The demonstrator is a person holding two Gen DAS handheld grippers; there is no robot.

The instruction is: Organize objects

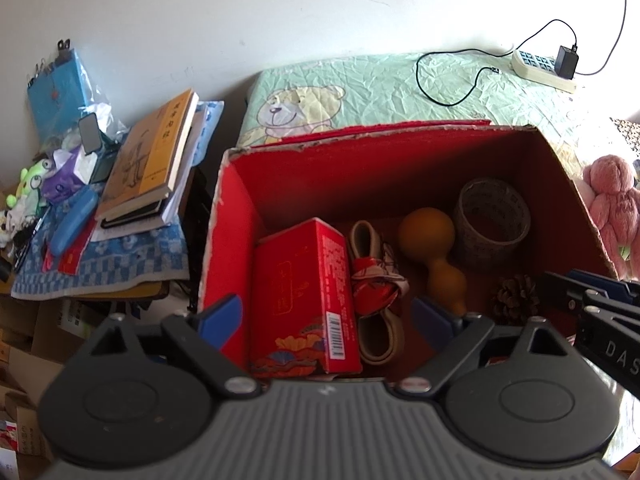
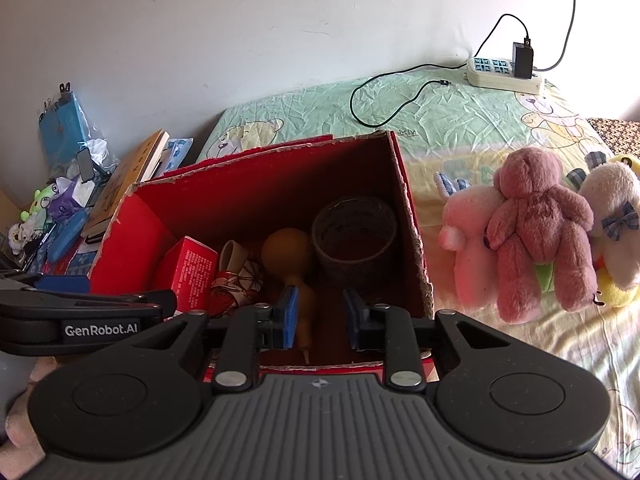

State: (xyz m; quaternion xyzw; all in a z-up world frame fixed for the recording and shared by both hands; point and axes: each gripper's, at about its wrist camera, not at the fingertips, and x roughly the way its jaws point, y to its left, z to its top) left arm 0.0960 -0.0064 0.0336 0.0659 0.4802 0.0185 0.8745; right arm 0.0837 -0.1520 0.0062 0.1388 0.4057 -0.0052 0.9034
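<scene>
An open red cardboard box (image 1: 230,216) (image 2: 414,220) stands on the bed. It holds a small red carton (image 1: 304,296) (image 2: 188,268), a folded ribbon strap (image 1: 374,276) (image 2: 236,276), a brown gourd (image 1: 430,240) (image 2: 286,250), a tape roll (image 1: 494,220) (image 2: 354,236) and a pine cone (image 1: 516,298). My left gripper (image 1: 328,316) hovers wide open over the carton and strap, holding nothing. My right gripper (image 2: 320,320) sits at the box's near rim with its blue pads a narrow gap apart. The gourd's lower bulb shows beside the left pad, not pinched.
Several plush toys (image 2: 536,224) lie on the bear-print sheet (image 2: 400,112) right of the box. A power strip (image 2: 504,74) with a charger and cable lies at the back. Books (image 1: 148,160) and small clutter are stacked on a blue cloth to the left.
</scene>
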